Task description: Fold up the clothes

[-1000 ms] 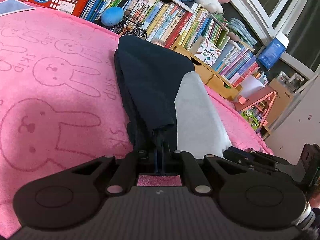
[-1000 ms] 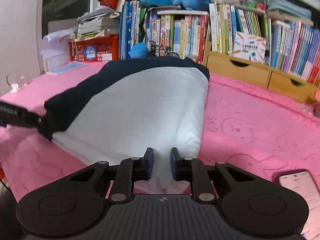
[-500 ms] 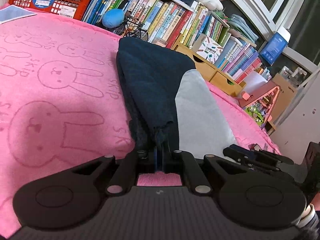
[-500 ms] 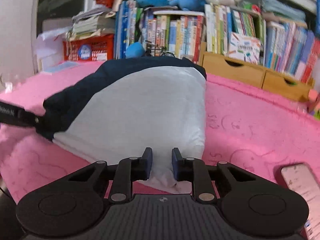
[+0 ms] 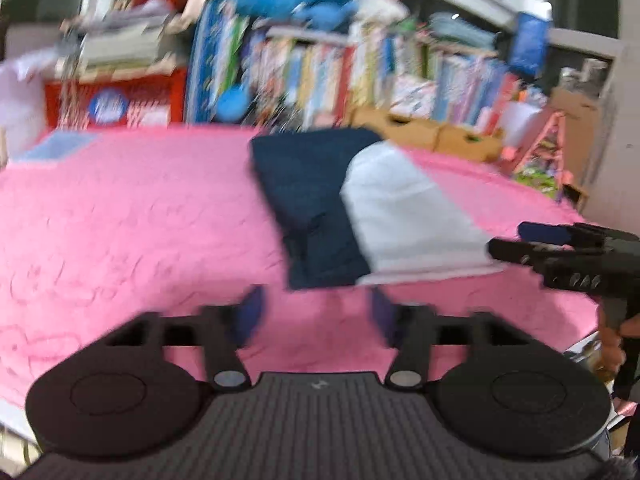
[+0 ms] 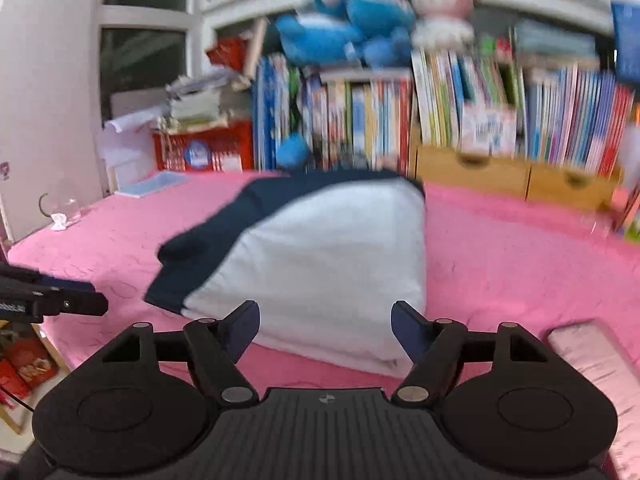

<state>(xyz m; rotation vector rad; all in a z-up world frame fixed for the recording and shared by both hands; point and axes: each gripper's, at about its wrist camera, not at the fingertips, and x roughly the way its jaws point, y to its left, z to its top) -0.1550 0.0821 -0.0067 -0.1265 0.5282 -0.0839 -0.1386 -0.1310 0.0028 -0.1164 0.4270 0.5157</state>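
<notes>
From the left wrist camera, I see my left gripper (image 5: 316,314) with its fingers far apart and opening wider. Only pink blanket (image 5: 120,232) shows between them. The folded shirt (image 5: 320,208), dark blue with a white part, lies flat on the blanket just past the fingertips, not touching them. My right gripper (image 5: 516,244) pokes in from the right, close to the white edge of the shirt. A hand (image 5: 614,344) holds its grip below. The picture is blurry.

From the right wrist camera, I see my right gripper (image 6: 326,324) with its fingers apart and opening too. The white corner of the shirt (image 6: 328,264) lies between them, but they do not squeeze it. A phone (image 6: 592,360) lies on the blanket (image 6: 520,248) at the right. Books (image 6: 400,120) stand behind the bed.
</notes>
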